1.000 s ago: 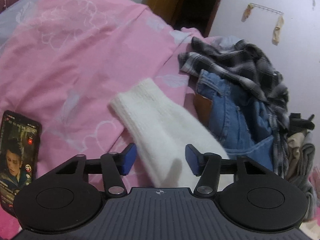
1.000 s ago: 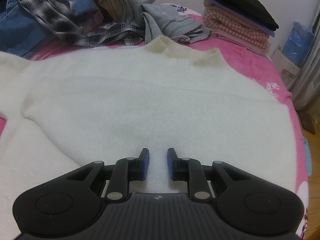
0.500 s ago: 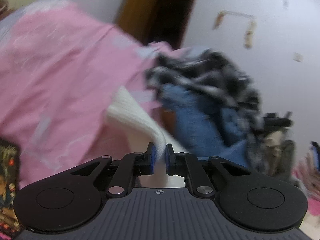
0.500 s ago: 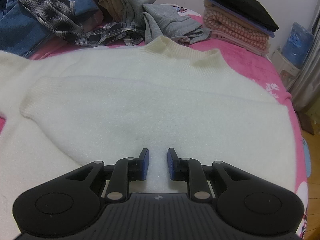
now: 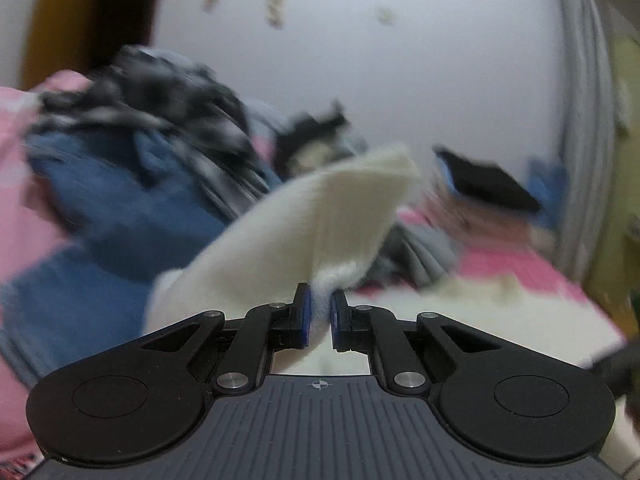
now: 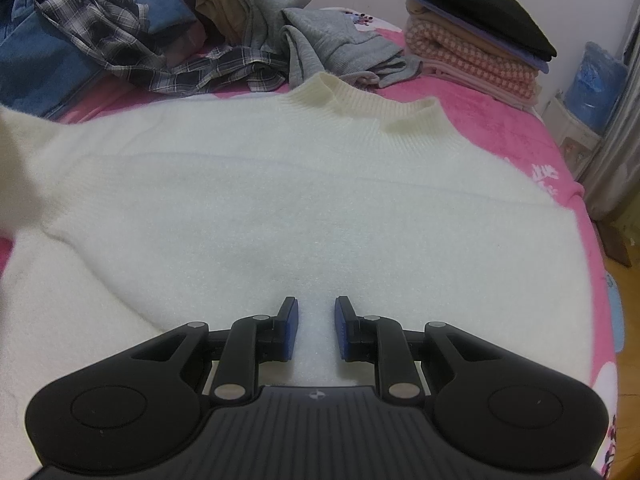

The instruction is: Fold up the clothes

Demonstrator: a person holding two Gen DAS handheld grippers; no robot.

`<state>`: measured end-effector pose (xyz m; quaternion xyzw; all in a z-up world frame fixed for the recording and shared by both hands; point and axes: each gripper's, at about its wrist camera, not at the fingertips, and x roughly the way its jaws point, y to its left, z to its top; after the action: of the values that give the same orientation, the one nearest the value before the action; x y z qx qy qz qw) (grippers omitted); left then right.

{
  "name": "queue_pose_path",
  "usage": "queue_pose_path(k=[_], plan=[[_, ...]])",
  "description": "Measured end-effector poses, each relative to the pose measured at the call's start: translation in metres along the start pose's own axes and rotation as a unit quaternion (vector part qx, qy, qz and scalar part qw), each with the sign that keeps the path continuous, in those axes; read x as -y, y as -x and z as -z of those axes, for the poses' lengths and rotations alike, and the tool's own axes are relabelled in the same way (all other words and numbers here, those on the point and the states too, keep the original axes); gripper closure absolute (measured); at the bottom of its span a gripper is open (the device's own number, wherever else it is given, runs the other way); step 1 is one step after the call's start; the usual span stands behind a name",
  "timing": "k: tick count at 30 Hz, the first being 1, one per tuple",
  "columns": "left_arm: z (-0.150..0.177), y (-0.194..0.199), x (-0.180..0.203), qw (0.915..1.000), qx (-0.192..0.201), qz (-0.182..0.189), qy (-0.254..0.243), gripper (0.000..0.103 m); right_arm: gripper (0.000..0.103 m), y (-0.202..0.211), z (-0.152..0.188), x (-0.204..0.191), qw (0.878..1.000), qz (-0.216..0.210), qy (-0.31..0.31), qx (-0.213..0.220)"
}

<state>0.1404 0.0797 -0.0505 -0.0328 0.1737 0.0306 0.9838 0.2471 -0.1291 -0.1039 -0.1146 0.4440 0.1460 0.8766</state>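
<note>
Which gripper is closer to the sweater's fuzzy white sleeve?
Left. The left hand-held gripper is shut on the sleeve. The right hand-held gripper sits over the sweater's body, away from that sleeve.

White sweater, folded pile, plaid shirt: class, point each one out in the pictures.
white sweater (image 6: 304, 200), right wrist view, middle of its flat body.
folded pile (image 6: 480, 36), right wrist view, black top layer.
plaid shirt (image 6: 108, 28), right wrist view, crumpled checked cloth.

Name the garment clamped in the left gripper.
The white sweater: its sleeve is pinched by the left gripper, unlike the jeans and plaid shirt piled behind.
</note>
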Motion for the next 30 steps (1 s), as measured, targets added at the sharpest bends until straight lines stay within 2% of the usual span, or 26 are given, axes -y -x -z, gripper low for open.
queue_pose_path(k=[2,4,7,10,12,15,16,18,20,23,26,30], plan=[[0.013,-0.012,0.014,0.9995,-0.026,0.014,-0.012,0.095,0.079,0.002,-0.004,0.005,1.000,-0.013,-0.003,-0.005],[0.024,-0.019,0.022,0.9987,-0.041,0.020,-0.024,0.095,0.069,0.009,-0.008,0.014,0.998,-0.046,-0.040,-0.003],[0.038,-0.029,0.031,0.9970,-0.058,0.027,-0.044,0.095,0.069,0.025,-0.013,0.026,0.983,-0.143,-0.110,0.022],[0.050,-0.034,0.035,0.9955,-0.066,0.030,-0.062,0.095,0.067,0.028,-0.018,0.034,0.957,-0.230,-0.176,0.027],[0.056,-0.036,0.036,0.9945,-0.071,0.031,-0.070,0.095,0.065,0.022,-0.020,0.040,0.929,-0.286,-0.233,0.019],[0.063,-0.038,0.039,0.9929,-0.078,0.034,-0.083,0.094,0.061,0.010,-0.023,0.040,0.895,-0.347,-0.279,-0.002],[0.066,-0.038,0.040,0.9921,-0.081,0.037,-0.089,0.093,0.058,0.007,-0.025,0.037,0.892,-0.354,-0.281,-0.011],[0.069,-0.037,0.042,0.9915,-0.084,0.039,-0.091,0.091,0.050,0.000,-0.031,0.029,0.897,-0.348,-0.272,-0.027],[0.069,-0.036,0.041,0.9910,-0.088,0.052,-0.086,0.079,0.048,-0.007,-0.035,0.022,0.901,-0.337,-0.268,-0.042],[0.070,-0.034,0.041,0.9890,-0.095,0.078,-0.081,0.069,0.048,-0.016,-0.032,0.017,0.892,-0.343,-0.288,-0.063],[0.074,-0.031,0.045,0.9866,-0.099,0.094,-0.090,0.066,0.048,-0.020,-0.030,0.013,0.889,-0.344,-0.295,-0.072],[0.076,-0.031,0.047,0.9851,-0.102,0.099,-0.096,0.064,0.048,-0.024,-0.030,0.005,0.898,-0.326,-0.285,-0.083]])
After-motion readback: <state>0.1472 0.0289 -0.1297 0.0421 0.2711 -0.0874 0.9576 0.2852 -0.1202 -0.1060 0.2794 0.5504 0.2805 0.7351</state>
